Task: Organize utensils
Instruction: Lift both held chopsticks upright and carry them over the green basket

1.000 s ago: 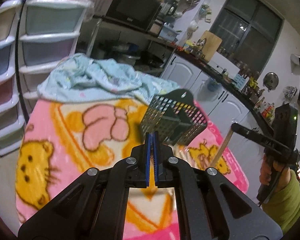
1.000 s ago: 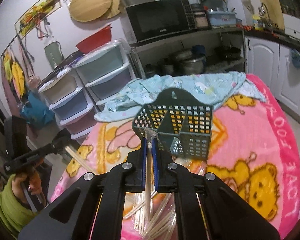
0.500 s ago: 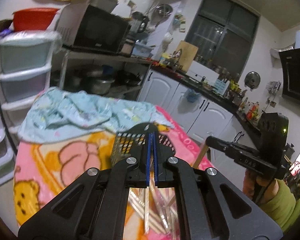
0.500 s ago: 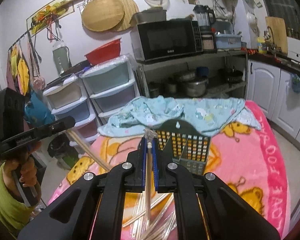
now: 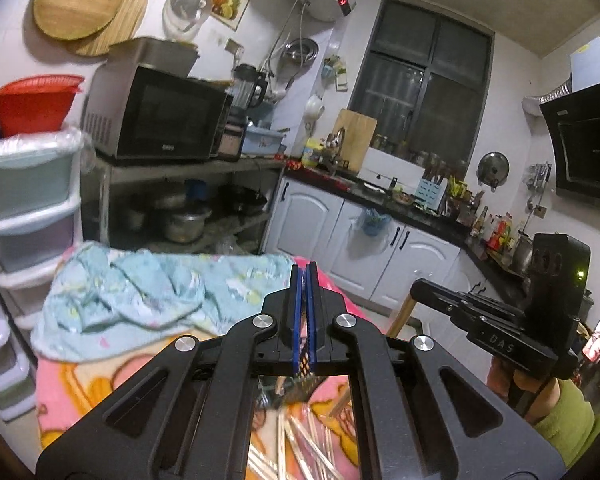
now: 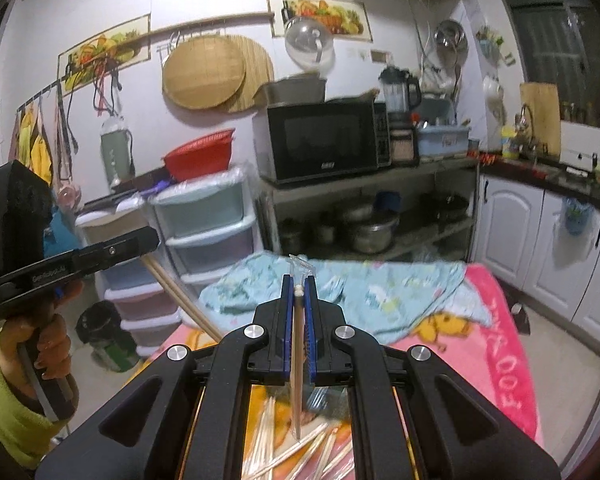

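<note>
My right black claw with blue pads [image 6: 299, 286] is closed tight on one thin wooden chopstick in a clear wrapper [image 6: 297, 344]. The stick sits right between the two pads. Its top end pokes up just past the tips, and the crinkly wrapper sticks up a bit more. The stick runs long-ways along the claw, and its other end points down at the table under my claw.

My left black claw with blue pads [image 5: 305, 280] has its pads pressed together. From its own camera I see nothing between them. From my right camera I see two long wooden sticks [image 6: 182, 296] coming out of its front end. They slant down and to the right, toward the pink cartoon blanket [image 6: 496, 344]. So I cannot tell just how it holds them.

Below both claws lies a loose pile of pale wrapped chopsticks [image 6: 300, 454] on the pink blanket. They point in many ways and cross each other. A small bit of a dark mesh basket [image 5: 306, 386] shows under my left claw, beside the pile. A crumpled light blue cloth [image 6: 380, 292] lies at the far end of the table.
</note>
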Available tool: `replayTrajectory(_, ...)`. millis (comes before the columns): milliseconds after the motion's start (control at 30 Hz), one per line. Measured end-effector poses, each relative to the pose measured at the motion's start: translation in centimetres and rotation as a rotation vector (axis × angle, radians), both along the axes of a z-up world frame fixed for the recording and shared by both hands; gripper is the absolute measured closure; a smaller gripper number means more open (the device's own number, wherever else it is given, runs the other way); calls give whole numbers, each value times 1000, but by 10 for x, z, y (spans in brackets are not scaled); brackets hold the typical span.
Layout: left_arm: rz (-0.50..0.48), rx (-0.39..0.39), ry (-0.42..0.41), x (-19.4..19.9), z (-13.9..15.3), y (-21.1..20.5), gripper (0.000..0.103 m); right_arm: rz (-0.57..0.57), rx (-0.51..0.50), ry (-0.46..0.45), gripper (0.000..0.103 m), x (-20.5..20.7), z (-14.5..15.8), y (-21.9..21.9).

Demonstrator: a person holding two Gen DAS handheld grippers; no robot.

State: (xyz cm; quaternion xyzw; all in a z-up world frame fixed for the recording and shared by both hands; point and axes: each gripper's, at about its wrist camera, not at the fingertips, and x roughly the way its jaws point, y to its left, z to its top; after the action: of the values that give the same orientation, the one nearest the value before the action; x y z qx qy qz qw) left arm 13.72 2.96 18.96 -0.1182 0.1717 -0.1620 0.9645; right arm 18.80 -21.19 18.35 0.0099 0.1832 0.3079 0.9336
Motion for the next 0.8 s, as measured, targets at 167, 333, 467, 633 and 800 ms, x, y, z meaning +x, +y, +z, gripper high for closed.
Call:
replayTrajectory(167,16,15,-21,9,15,-1,102,-27,32,-34,97,12,16,-6)
replayTrajectory(333,40,20,-18,21,16,0,102,-59,61,-62,97,25,23,-12)
replayTrajectory(467,64,31,-12,30,9,0,102,-78,79,-74,97,33,22,-14)
replayTrajectory(633,78,58,5,42,-9,-3,102,-106,81,-79,97,44,10,-14)
replayTrajectory(800,86,78,14,52,-23,-5,102,-133,43,-91,97,54,-6,-7)
